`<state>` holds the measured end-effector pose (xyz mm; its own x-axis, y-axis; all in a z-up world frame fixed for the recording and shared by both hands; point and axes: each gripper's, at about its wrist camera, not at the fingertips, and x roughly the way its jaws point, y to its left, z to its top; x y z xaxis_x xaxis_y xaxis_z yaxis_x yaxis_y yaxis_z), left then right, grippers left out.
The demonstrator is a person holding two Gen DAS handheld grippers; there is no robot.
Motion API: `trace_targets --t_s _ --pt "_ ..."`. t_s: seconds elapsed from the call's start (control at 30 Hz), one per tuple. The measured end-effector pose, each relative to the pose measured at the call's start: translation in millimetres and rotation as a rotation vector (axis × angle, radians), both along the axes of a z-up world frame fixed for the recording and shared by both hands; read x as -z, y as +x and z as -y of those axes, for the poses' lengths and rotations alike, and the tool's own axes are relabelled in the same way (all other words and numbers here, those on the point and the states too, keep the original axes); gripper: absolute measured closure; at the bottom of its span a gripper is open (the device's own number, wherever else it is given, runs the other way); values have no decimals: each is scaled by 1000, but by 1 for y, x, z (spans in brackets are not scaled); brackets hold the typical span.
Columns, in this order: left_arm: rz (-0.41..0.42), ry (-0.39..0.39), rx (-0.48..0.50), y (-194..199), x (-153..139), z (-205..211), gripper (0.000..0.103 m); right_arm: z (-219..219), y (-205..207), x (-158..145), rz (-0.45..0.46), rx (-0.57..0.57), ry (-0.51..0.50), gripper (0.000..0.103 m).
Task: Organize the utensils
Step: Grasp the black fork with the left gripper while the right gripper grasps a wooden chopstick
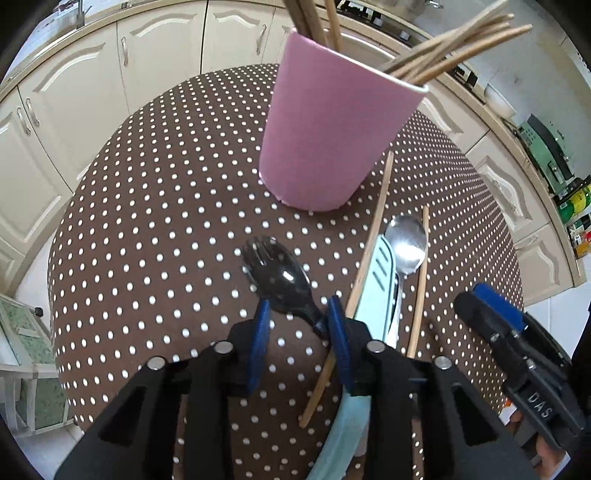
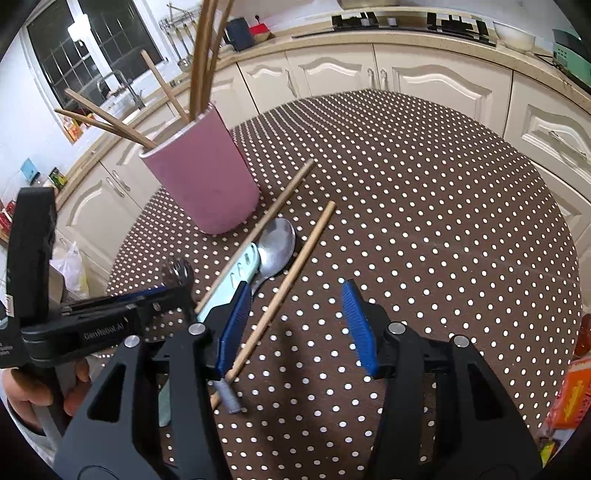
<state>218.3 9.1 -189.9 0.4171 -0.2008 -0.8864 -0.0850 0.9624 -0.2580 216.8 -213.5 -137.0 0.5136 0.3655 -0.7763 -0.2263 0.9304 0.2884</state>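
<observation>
A pink cup [image 1: 325,136] [image 2: 205,177] holds several wooden chopsticks [image 1: 454,48] [image 2: 201,62] on the dotted table [image 1: 166,206]. My left gripper [image 1: 301,317] is open around the neck of a black spork [image 1: 280,275] lying on the cloth; the neck touches its right finger. It also shows in the right wrist view [image 2: 177,284]. Beside it lie a light blue utensil [image 1: 378,280] [image 2: 236,275], a metal spoon [image 1: 406,243] [image 2: 275,245] and two loose chopsticks [image 1: 371,236] [image 2: 286,288]. My right gripper [image 2: 295,317] is open and empty above one chopstick.
Cream kitchen cabinets [image 2: 424,77] curve behind the table. A hob [image 2: 406,20] and bowl [image 2: 515,35] sit on the counter. An orange packet [image 2: 572,391] lies at the table's right edge. A white-framed stand [image 1: 22,354] is at the left.
</observation>
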Motion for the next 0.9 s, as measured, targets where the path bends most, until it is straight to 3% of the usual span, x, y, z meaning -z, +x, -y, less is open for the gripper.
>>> trace_targets --t_s 0.23,0.6,0.73,0.9 --pt "-8 3 -3 18 1 -18 93 -13 9 6 -45 1 -50 52" --pt "11 16 38 24 5 -21 93 -47 22 19 -71 -47 -219 52" --pt "8 12 43 22 4 -22 94 -51 25 19 -96 -83 -292 67" --pt "2 17 47 21 3 -31 94 -37 34 17 -177 -105 -281 72"
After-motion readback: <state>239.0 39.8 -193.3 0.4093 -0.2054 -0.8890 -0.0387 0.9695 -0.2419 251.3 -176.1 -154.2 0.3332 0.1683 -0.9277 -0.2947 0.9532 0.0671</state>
